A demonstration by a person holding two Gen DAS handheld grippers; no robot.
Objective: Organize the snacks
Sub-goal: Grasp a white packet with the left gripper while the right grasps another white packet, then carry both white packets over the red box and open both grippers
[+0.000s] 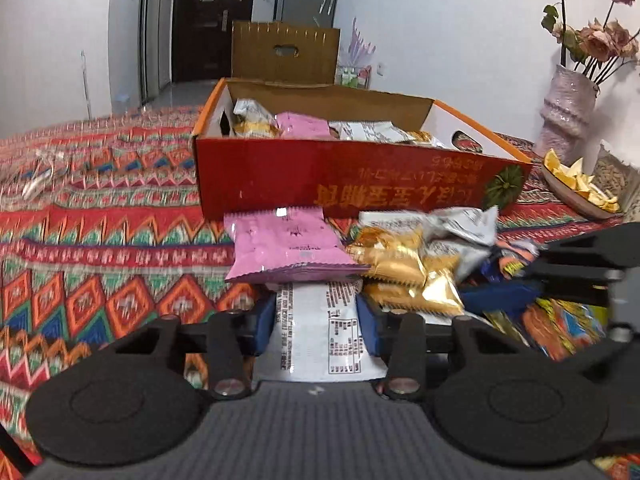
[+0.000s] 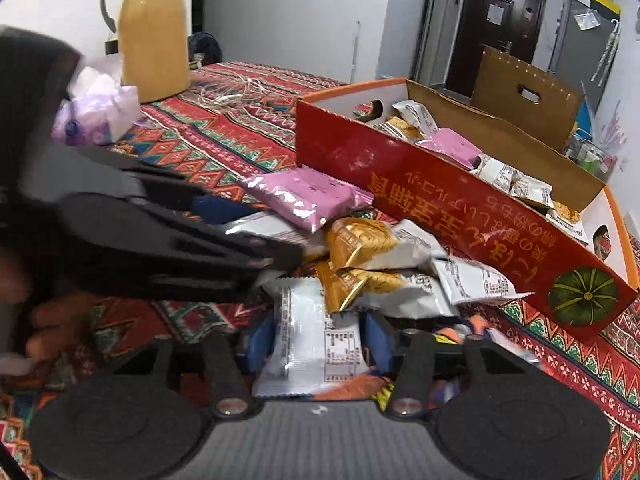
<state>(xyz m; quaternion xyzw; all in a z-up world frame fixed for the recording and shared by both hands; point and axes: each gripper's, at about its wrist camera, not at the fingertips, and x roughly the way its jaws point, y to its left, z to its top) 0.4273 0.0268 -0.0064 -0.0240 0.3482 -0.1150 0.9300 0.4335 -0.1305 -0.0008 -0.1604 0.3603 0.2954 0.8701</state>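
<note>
While both grippers worked at the snack pile in front of the red cardboard box (image 1: 340, 176), each had a packet between its blue pads. The left gripper (image 1: 316, 320) was clamped on a white packet with printed label (image 1: 320, 336), which lay partly under a pink packet (image 1: 288, 244). The right gripper (image 2: 318, 340) was likewise closed on a white snack packet (image 2: 312, 344) at the near edge of the pile. Gold-and-white packets (image 2: 364, 264) lay heaped just beside it, touching the box's front wall. Inside the box lay more packets: pink, white and gold ones in a row (image 1: 304, 126). Box and pile sat on a patterned tablecloth (image 1: 100, 240). A yellow thermos (image 2: 154, 36) stood well behind; a vase of flowers (image 1: 568, 116) and a dish of orange slices (image 1: 576, 188) stood right of the box.
</note>
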